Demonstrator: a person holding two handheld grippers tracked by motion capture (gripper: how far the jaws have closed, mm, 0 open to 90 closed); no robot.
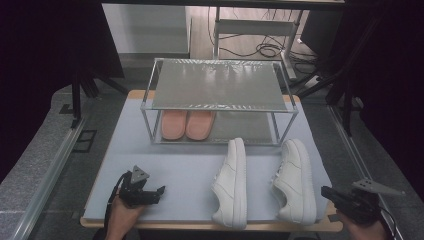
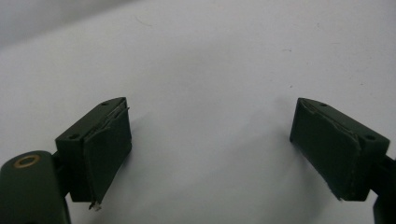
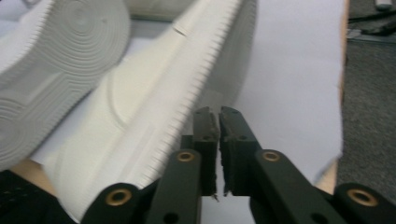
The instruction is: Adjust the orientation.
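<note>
Two white sneakers lie on their sides on the front half of the pale mat, one (image 1: pixel 231 182) near the middle and one (image 1: pixel 295 180) to its right. My right gripper (image 1: pixel 326 192) is at the front right corner, just right of the second sneaker, jaws shut on nothing. In the right gripper view its shut tips (image 3: pixel 218 116) sit beside a ribbed white sole (image 3: pixel 140 135), with another sole (image 3: pixel 56 70) at upper left. My left gripper (image 1: pixel 159 191) rests open at the front left, and its jaws (image 2: pixel 210 149) stand wide apart over bare mat.
A metal two-shelf rack (image 1: pixel 220 85) stands at the back of the table with a pair of pink slippers (image 1: pixel 187 124) on its lower shelf. The mat (image 1: pixel 170 165) shows bare between rack and left gripper. The table's right edge (image 3: pixel 340 140) runs close by the right gripper.
</note>
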